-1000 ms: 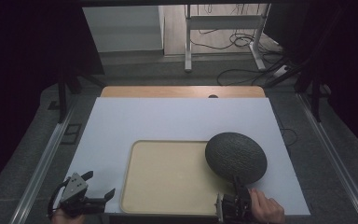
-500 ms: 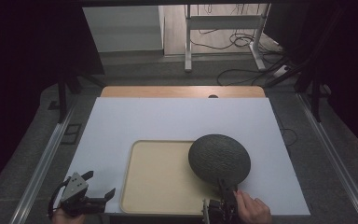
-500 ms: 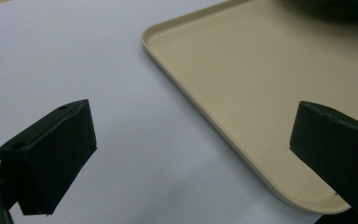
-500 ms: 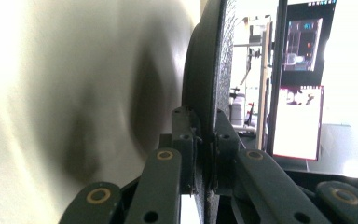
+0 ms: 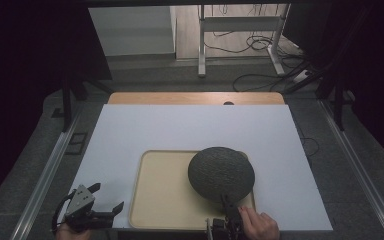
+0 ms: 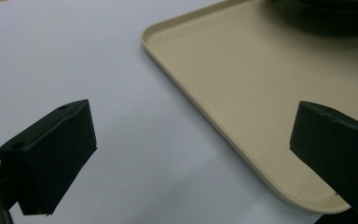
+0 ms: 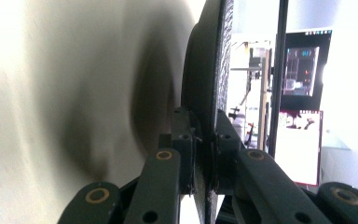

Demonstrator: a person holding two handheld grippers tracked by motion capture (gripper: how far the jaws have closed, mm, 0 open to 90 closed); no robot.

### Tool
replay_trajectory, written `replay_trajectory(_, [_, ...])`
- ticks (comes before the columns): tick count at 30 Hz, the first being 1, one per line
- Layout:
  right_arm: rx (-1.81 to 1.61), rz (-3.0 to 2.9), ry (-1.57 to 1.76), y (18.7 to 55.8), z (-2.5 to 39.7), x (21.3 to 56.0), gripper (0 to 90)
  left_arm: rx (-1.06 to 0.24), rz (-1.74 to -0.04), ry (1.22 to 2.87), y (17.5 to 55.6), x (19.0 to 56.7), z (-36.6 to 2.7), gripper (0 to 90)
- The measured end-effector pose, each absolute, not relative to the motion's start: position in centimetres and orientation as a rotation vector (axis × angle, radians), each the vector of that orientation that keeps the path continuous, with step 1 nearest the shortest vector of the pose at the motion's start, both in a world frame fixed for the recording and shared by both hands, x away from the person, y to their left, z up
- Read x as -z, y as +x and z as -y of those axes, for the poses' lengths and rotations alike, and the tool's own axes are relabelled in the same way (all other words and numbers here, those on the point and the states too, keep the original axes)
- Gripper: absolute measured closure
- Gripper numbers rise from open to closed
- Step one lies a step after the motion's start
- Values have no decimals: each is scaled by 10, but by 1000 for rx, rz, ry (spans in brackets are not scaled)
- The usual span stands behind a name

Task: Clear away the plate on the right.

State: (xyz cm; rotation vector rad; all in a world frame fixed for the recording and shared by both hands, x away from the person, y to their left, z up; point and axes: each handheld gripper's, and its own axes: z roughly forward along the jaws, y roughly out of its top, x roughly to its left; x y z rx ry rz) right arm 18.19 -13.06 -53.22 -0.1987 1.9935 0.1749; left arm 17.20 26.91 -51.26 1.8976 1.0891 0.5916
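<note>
A dark round textured plate (image 5: 221, 173) hangs over the right half of a beige tray (image 5: 161, 192), held by its near rim. My right gripper (image 5: 226, 206) is shut on that rim, with a hand behind it at the table's front edge. In the right gripper view the plate (image 7: 207, 79) stands edge-on between the pinched jaws of my right gripper (image 7: 204, 156), the tray surface (image 7: 51, 93) to its left. My left gripper (image 5: 107, 197) rests open at the front left, beside the tray's near left corner. The left gripper view has its two fingers wide apart over the white surface, tray corner (image 6: 242, 93) between them.
A white sheet (image 5: 180, 130) covers the table, with a wooden strip (image 5: 195, 98) along its far edge. Metal rails (image 5: 45, 175) run down both sides. Cables and a frame stand on the floor beyond. The tray's left half is bare.
The right gripper has carried the plate leftward, from over the tray's right edge to well over the tray. The left gripper has stayed put.
</note>
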Motion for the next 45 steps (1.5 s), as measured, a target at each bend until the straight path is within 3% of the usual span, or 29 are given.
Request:
replay_trajectory(15, [-250,-2005,-305,173,94,539,825,-590,-1086,1897,172,512,-270,1])
replay_trajectory(32, [-258,-2067,-336,169,81,548,848,-585,-1086,1906,172,513,-269,0])
replay_trajectory(45, [-226,-2116,-297,168,81,552,788,-578,-1090,1902,172,513,-269,0])
